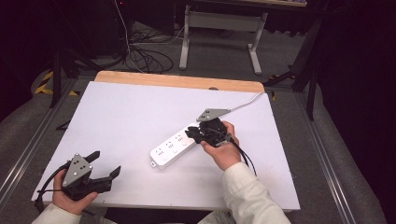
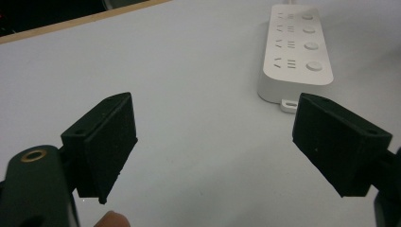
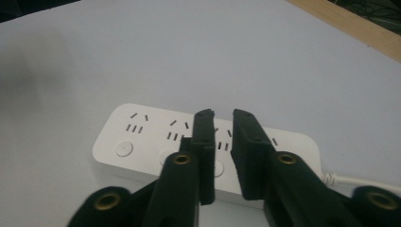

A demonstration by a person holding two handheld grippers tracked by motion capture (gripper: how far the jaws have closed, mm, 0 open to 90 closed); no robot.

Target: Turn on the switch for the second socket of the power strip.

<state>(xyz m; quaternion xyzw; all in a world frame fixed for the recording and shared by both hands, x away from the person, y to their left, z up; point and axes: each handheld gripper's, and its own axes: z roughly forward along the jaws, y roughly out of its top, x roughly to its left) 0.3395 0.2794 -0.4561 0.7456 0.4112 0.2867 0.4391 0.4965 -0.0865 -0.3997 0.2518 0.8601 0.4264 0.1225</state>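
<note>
I have the white power strip lying diagonally near the middle of the table, its cord running off toward the far right corner. My right gripper hovers over its switches, jaws nearly pressed together with nothing between them. My left gripper rests by the near left corner, jaws spread wide and empty. My worry: the narrow tips could land between two buttons or catch a socket slot instead of a switch. Pushing at a slant, I might skid the unbraced strip across the smooth table.
</note>
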